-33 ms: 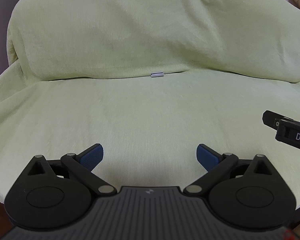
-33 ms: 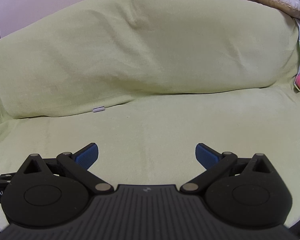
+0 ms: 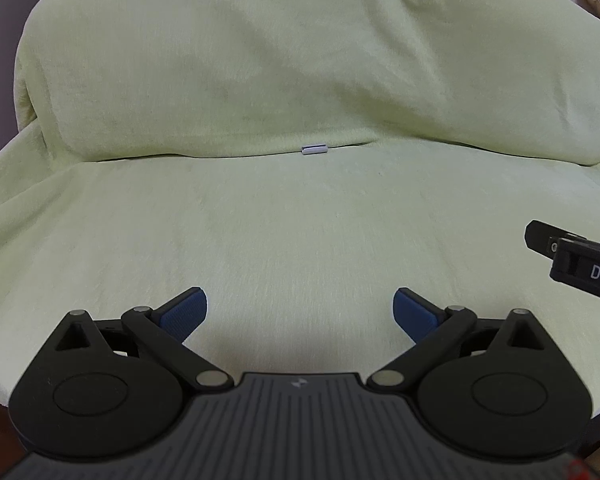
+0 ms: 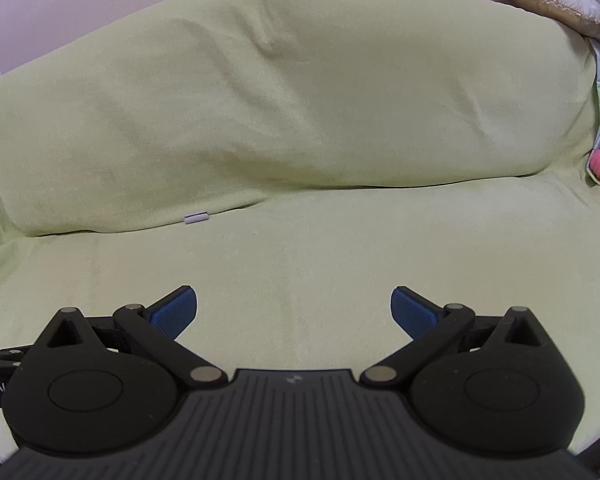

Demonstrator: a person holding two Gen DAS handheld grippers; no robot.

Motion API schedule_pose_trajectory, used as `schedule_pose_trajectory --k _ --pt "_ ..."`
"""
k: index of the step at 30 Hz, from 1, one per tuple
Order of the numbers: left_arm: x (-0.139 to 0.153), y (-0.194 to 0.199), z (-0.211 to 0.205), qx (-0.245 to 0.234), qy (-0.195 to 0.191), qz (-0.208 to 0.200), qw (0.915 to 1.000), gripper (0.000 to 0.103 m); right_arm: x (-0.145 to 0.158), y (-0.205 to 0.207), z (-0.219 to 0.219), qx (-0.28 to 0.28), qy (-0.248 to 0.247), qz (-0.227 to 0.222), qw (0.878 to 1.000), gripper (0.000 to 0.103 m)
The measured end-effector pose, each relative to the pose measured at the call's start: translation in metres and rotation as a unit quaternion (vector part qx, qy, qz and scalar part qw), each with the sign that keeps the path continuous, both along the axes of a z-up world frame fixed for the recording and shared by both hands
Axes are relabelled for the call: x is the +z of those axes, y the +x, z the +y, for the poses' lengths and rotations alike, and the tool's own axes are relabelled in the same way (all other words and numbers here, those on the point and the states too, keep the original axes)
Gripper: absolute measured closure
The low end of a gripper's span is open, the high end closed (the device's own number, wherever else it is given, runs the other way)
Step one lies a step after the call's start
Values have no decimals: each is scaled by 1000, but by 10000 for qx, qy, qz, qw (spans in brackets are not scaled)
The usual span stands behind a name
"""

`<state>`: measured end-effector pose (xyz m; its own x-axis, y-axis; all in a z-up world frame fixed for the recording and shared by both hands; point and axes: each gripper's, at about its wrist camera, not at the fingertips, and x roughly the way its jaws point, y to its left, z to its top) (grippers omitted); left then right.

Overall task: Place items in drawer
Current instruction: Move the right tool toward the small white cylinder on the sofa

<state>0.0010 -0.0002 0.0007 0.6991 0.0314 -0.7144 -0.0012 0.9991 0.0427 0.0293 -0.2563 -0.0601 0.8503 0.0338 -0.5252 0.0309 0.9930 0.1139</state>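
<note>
Frankly, nothing differs between the paired shots: no drawer shows in either view, and the only loose thing is a small white piece (image 3: 314, 149) at frame centre in the sofa (image 3: 300, 220) crease. Your left gripper (image 3: 300, 312) and right gripper (image 4: 294, 310) both gape wide, holding and touching nothing.

Sofa (image 4: 300, 240) under pale green throw (image 3: 260, 80); beige cushion (image 4: 548, 0) top right; plain wall (image 4: 100, 0) behind.
</note>
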Motion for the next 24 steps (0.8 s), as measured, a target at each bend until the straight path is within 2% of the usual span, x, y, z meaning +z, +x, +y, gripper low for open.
schedule_pose_trajectory --k 6,12,18,24 --pt "8 -9 1 -10 54 -191 9998 3 7 -10 23 -40 -138 -43 9999 0" --pt "8 -2 -5 55 152 -49 9999 3 11 -8 40 -48 -191 43 9998 0" --pt "0 -2 -15 106 280 -84 9995 3 11 -9 45 13 -173 57 9998 0" --pt "3 18 -10 172 254 83 9995 3 11 -4 51 -12 -198 70 9998 0"
